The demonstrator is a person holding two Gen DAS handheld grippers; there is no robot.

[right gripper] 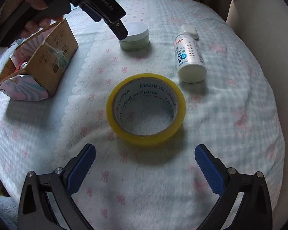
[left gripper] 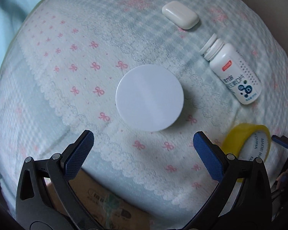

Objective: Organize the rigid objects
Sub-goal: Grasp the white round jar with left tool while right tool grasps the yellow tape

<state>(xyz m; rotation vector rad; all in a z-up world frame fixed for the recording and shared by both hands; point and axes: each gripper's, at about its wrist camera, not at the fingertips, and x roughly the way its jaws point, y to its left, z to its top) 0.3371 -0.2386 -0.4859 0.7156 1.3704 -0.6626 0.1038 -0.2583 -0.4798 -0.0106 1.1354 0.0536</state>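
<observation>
Bow-printed bedding (right gripper: 182,172) carries everything. Left gripper (left gripper: 143,140) hovers over the white-lidded jar (left gripper: 149,96), right gripper (right gripper: 145,153) near the yellow tape roll (right gripper: 146,109); both jaws wide open, empty.

Left tool (left gripper: 143,143), right tool (right gripper: 145,156): black arms w/ silver screws, blue textured pads.

Yellow tape roll (right gripper: 146,108) lies flat before the right gripper (right gripper: 145,165), jaws spread.
</observation>
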